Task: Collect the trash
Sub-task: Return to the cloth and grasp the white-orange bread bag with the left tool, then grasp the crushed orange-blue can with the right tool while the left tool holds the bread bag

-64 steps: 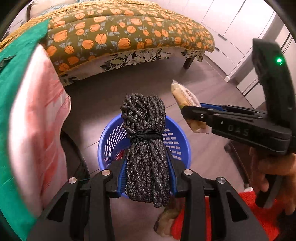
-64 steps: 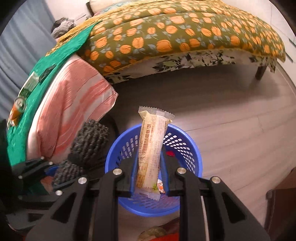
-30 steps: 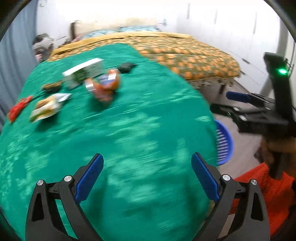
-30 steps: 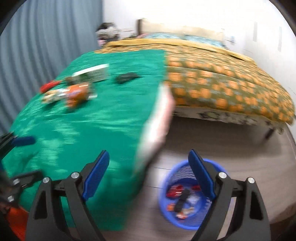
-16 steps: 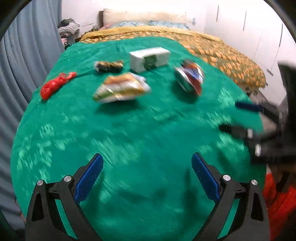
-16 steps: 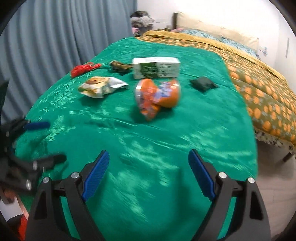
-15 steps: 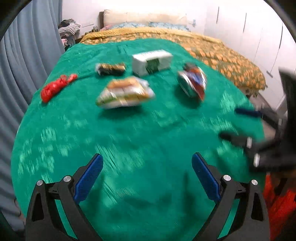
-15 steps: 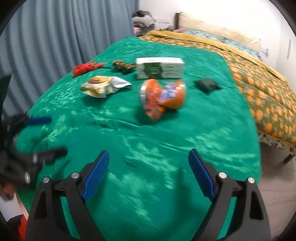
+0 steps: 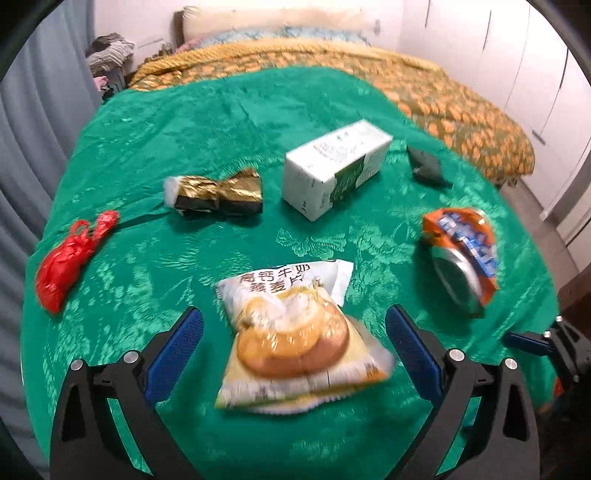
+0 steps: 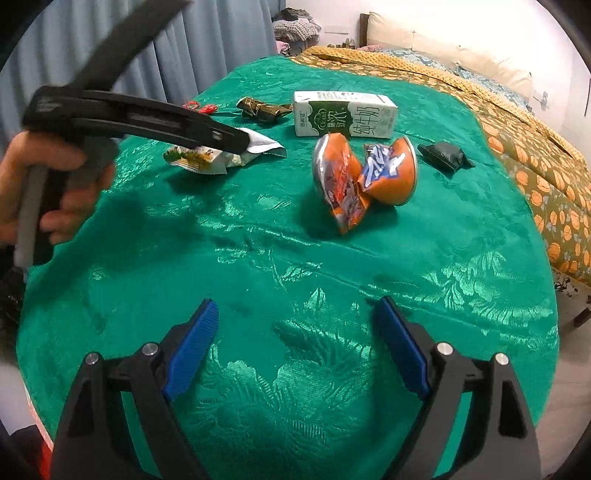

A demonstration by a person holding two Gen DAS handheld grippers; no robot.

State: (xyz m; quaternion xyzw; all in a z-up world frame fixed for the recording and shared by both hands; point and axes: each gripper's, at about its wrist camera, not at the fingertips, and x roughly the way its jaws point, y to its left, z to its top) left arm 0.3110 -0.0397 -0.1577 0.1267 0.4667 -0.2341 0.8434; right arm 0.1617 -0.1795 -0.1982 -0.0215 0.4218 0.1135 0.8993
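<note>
The snack bag (image 9: 295, 336) lying nearest the left wrist camera bears two lines of Chinese print, 高钙牛奶 over 燕麦片. The white and green milk carton (image 10: 345, 113) shows 纯牛奶 in large green characters on its side, beside a green panel whose smaller wording is too fine to read.

You've got a green floral-sheen cloth (image 10: 295, 258) spread over the table, its glossy weave catching light in patches across the near half. Behind it runs a bed under an olive bedspread with orange fruit print (image 10: 535, 147), a pale pillow (image 10: 461, 48) against the headboard and a heap of folded clothes (image 10: 295, 22) at the far corner. Grey-blue curtains (image 10: 203, 40) hang along the left side in your right wrist view, and your left wrist view shows white cupboard doors (image 9: 517, 55) on the right wall.
</note>
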